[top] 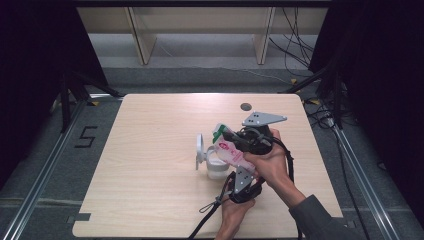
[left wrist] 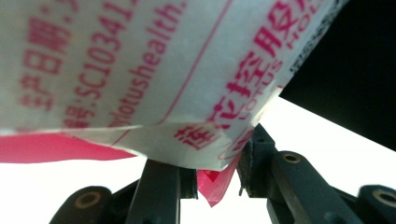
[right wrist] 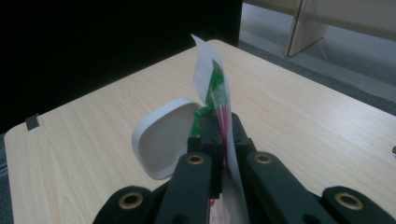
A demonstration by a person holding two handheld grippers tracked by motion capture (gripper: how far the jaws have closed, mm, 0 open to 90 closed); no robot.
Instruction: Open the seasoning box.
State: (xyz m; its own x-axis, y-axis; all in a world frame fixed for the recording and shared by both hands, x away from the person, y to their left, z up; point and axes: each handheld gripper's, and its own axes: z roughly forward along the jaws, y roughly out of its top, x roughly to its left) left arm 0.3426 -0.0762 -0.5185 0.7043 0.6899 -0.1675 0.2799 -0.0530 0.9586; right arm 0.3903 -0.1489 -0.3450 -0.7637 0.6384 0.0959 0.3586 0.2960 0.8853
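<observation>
Fingers of the right gripper (right wrist: pixel 219 140) are pressed together on the upper end of a white sachet (top: pixel 231 150) with red print and a green patch near its top, while the left gripper (left wrist: pixel 215 172) pinches the sachet's lower corner, the red edge pokes out between its pads (left wrist: pixel 246 161). Held at both ends this way, the packet stretches slantwise in the air just above a white container (top: pixel 216 167) near the middle of the wooden table (top: pixel 150 150), which looks like a hold for tearing it open or tipping its contents in, one end fixed and the other free to pull

The container's hinged lid (right wrist: pixel 161 137) stands open and turned away from the sachet, probably so the mouth stays free for pouring. In the high view both hands come in from the lower edge, the right hand (top: pixel 272 160) crossing above the left hand (top: pixel 235 210)

Hard to judge: whether the sachet is already torn, since the jaws cover the top seam in the right gripper view and the left gripper view is too close to show more than print. The container's inside is hidden behind the packet and the grippers, so what it holds cannot be told
</observation>
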